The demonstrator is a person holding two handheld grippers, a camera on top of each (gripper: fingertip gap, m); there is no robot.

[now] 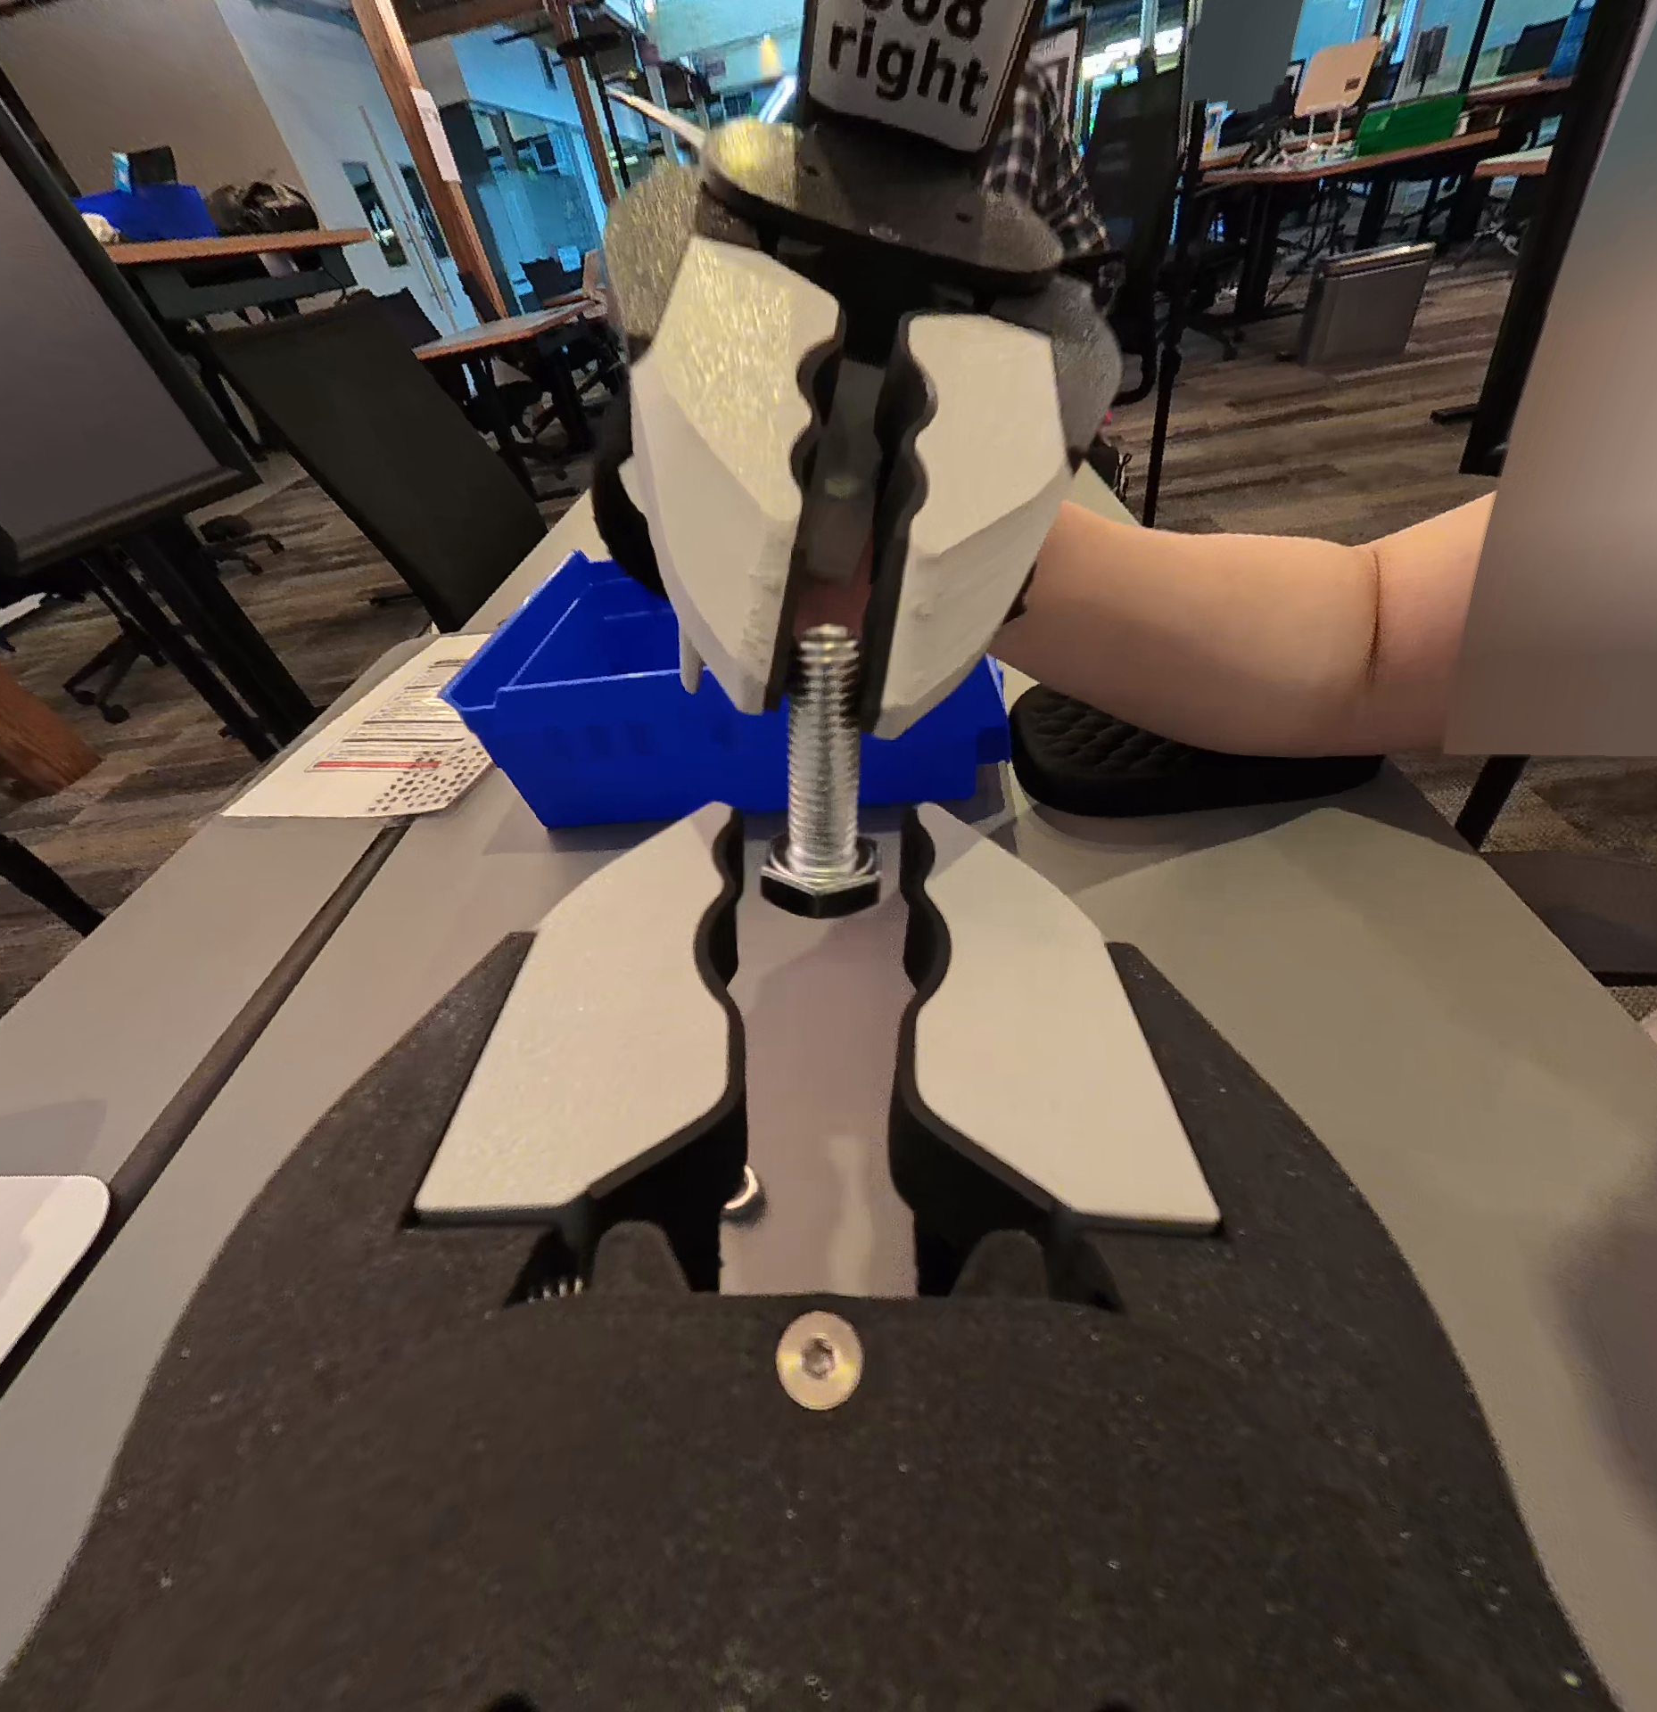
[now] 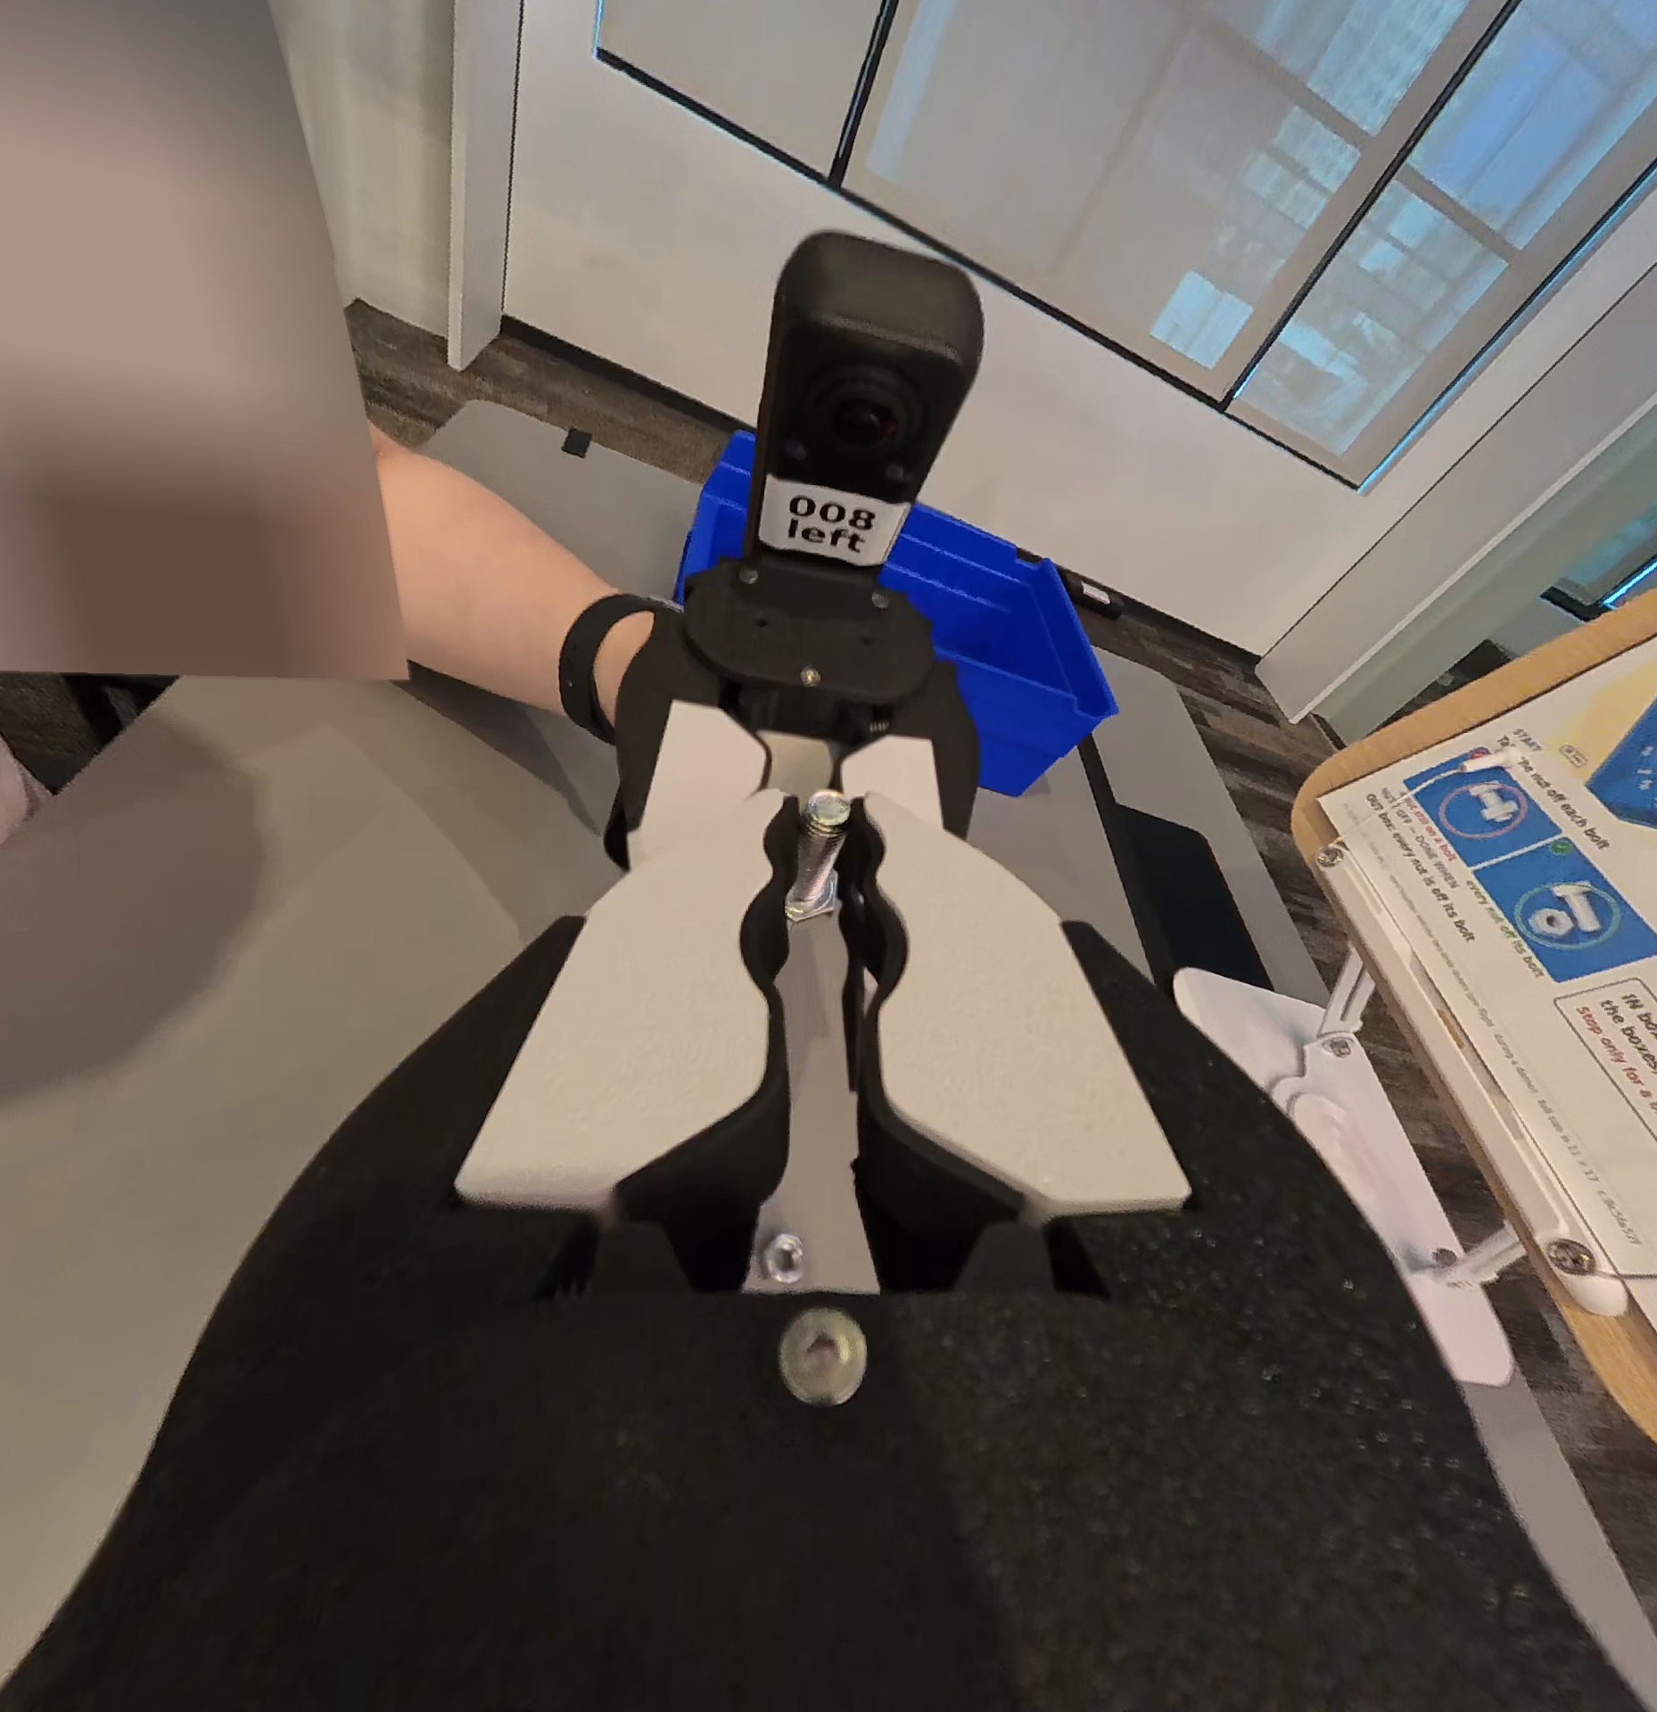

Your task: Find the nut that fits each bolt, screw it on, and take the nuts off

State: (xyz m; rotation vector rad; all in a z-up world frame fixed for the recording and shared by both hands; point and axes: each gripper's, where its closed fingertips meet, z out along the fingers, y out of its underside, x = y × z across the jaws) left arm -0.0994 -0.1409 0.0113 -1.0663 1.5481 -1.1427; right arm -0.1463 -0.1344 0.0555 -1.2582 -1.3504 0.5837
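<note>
Bolt [image 1: 820, 741] and grippers meet in mid-air above the grey bench [image 1: 1270, 973], and you are working them nose to nose. Your right gripper [image 1: 825, 686] comes in from the far side with its pale fingers [image 1: 714, 463] pressed together on the threaded end of the bolt, so the shank hangs out of it toward the other tool. At the lower end of the shank sits the hex head with a nut [image 1: 820, 857] turned up against it. Your left gripper [image 1: 820, 880] has its jaws standing apart on either side of that head; whether the tips touch the metal you cannot tell from here. In the right wrist view the same bolt [image 2: 820, 857] runs along the slot of the right gripper [image 2: 823, 834], with the left gripper [image 2: 806, 787] just beyond it under its black camera [image 2: 866, 389]. Behind both tools a blue bin [image 1: 621, 741] rests on the bench toward its far edge. A printed sheet [image 1: 389, 741] lies at the bench's left edge beside the bin.
</note>
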